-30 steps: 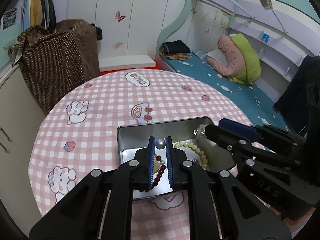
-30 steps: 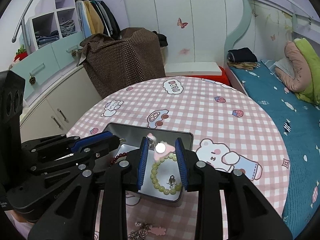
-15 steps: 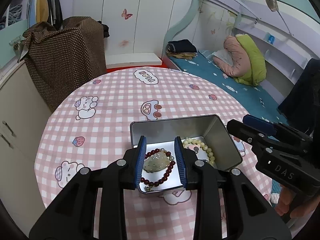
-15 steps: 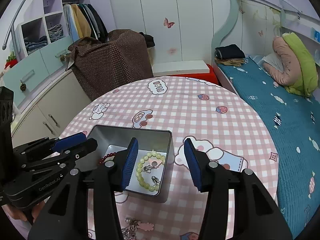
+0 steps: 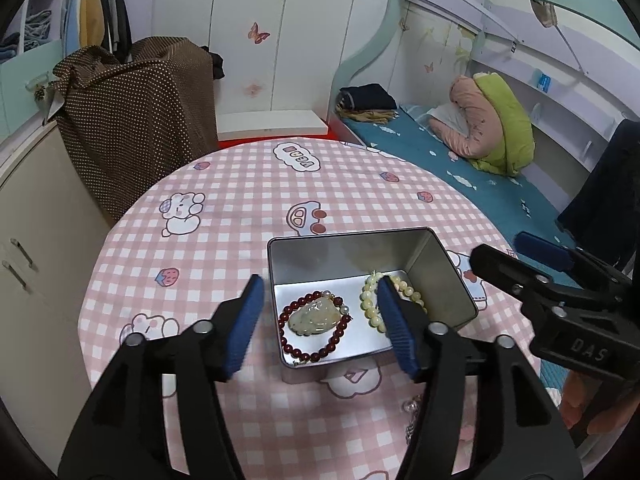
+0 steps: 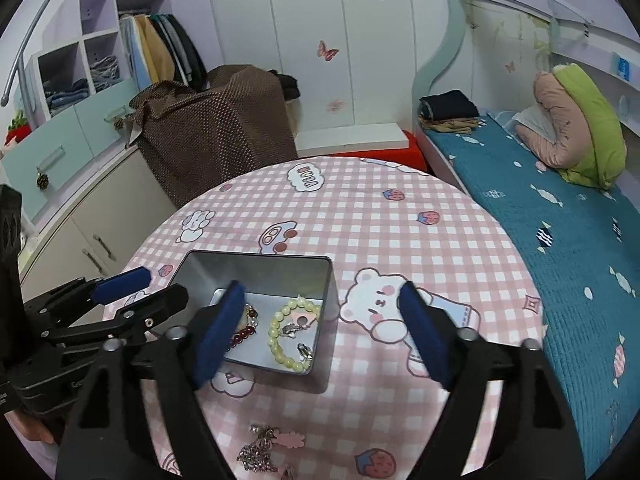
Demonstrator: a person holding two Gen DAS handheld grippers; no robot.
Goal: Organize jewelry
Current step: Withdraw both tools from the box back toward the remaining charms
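silver metal tin [image 5: 352, 252], open-topped, at centre of a round table under pink checked cloth [image 5: 240, 200]. inside, at 9 o'clock of the tin floor, a dark red bead bracelet [image 5: 316, 330] ringing a pale carved pendant [image 5: 313, 316]; at 3 o'clock, a cream bead bracelet [image 6: 286, 334], partly hidden in the left view behind a blue finger pad [image 5: 394, 332]. inside the cream loop, small silver charms [image 6: 294, 326] and a pink piece, too small to identify. left gripper [image 5: 318, 326] released and opening, poised over the tin's near edge, nothing between its pads, red bracelet merely seen through the gap. right gripper [image 6: 322, 334] likewise released and opening wide, grasping nothing, its left pad [image 6: 220, 332] covering part of the red bracelet, its right pad over the bear print at 3 o'clock of the tin. at 6 o'clock in the right view, loose on the cloth, a heap of silver chain [image 6: 260, 454] with a pink cloud-shaped piece [image 6: 290, 438], half cut off by the frame edge and a gripper arm. at 4 o'clock in the left view, fingertips of a hand [image 5: 580, 404] below the other tool, mostly out of frame.
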